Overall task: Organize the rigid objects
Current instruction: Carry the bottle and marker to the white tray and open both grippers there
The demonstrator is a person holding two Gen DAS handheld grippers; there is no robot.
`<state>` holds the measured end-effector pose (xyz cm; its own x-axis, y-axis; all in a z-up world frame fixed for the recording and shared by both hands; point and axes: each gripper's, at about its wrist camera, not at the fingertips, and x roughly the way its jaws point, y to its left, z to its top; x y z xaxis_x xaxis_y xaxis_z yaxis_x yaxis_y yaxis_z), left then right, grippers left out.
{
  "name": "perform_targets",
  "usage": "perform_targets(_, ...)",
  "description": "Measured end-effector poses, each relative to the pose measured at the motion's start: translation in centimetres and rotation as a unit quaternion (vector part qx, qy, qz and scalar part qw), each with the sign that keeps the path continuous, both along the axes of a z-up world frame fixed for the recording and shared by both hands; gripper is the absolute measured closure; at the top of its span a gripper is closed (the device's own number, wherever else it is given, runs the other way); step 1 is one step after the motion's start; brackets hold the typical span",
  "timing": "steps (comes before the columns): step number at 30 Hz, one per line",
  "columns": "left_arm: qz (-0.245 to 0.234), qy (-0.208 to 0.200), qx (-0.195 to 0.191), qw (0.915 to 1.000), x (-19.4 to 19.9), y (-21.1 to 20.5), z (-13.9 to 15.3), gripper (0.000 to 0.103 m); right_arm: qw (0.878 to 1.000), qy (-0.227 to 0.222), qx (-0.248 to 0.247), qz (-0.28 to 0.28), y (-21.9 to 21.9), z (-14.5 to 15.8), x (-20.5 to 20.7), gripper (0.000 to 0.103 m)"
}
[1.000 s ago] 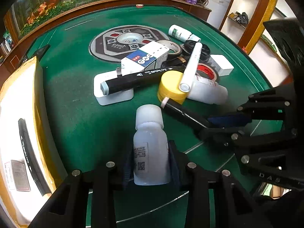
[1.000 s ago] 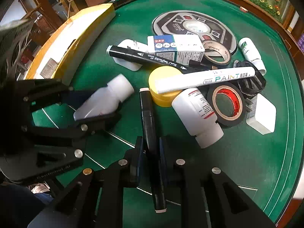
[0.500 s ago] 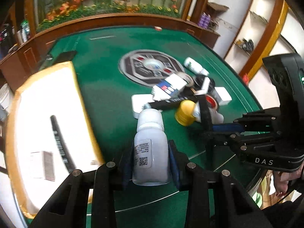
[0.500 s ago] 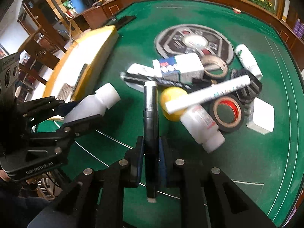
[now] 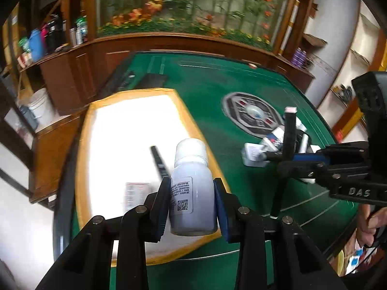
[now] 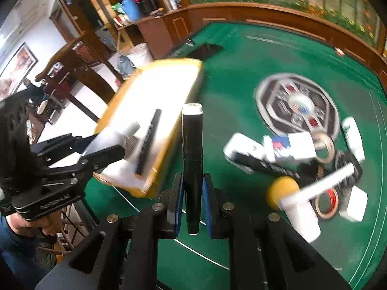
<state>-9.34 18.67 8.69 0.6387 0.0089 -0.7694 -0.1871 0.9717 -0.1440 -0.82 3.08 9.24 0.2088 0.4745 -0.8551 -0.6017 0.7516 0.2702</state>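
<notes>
1. Blue-padded jaws of the left gripper [image 5: 191, 203] are pinching a white plastic bottle [image 5: 192, 191] at its body; cap points away from the jaws, label with QR code faces the camera.
2. Beyond those jaws: yellow-rimmed box [image 5: 84, 145] with a bright white inside, a black pen [image 5: 159, 162] lying in it.
3. Right gripper [image 6: 192, 203] has its jaws clamped on a black marker [image 6: 192, 154]; the marker runs straight out ahead between the pads, white end cap farthest away, short tail sticking back toward the camera.
4. Right of the right jaws, on the green felt table [image 6: 232, 55]: pile of loose items, blurred — yellow lid [image 6: 281, 189], white paint marker [image 6: 326, 183], red-cored tape roll [image 6: 326, 204], blue-white carton [image 6: 290, 146].
5. Left of the right jaws: the box, near, with the left gripper over it.
</notes>
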Motion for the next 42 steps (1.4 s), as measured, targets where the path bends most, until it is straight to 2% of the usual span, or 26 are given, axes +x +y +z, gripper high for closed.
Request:
perform_targets(6, 0.038, -0.002, 0.008, 0.9992, -0.5, 2.8, -0.4, 0.067, 0.999, -0.017, 0.015, 0.032, 3.8, 1.8, 0.4, 0.088)
perform_targets(9, 0.054, 0.000, 0.011, 0.9985, -0.2, 3.9, -0.9, 0.066, 0.999, -0.006, 0.025, 0.042, 5.6, 2.1, 1.2, 0.088)
perform_targets(14, 0.079, 0.008, 0.005, 0.9968, 0.8, 6.0, -2.5, 0.066, 0.998, 0.025, 0.021, 0.055, 9.0, 0.7, 2.4, 0.088)
perform_targets(19, 0.088, 0.018, 0.004, 0.9960, 2.0, 6.9, -4.0, 0.066, 0.997, 0.066, 0.001, 0.044, 11.1, -2.1, 3.8, 0.088)
perform_targets(26, 0.101, 0.032, -0.001, 0.9944, 3.4, 8.5, -5.7, 0.066, 0.995, 0.098, -0.011, 0.016, 12.2, -5.1, 6.0, 0.088)
perform_targets(34, 0.108, 0.046, -0.002, 0.9931, 4.5, 9.2, -6.7, 0.066, 0.992, 0.122, -0.014, -0.002, 12.5, -7.1, 7.5, 0.089)
perform_targets(38, 0.106, 0.050, -0.001, 0.9931, 4.5, 9.1, -7.1, 0.066, 0.992, 0.124, -0.015, 0.005, 12.5, -7.6, 7.4, 0.089)
perform_targets(42, 0.105, 0.055, -0.001, 0.9930, 4.6, 9.1, -7.4, 0.066, 0.994, 0.107, -0.022, 0.016, 12.8, -7.1, 7.1, 0.086)
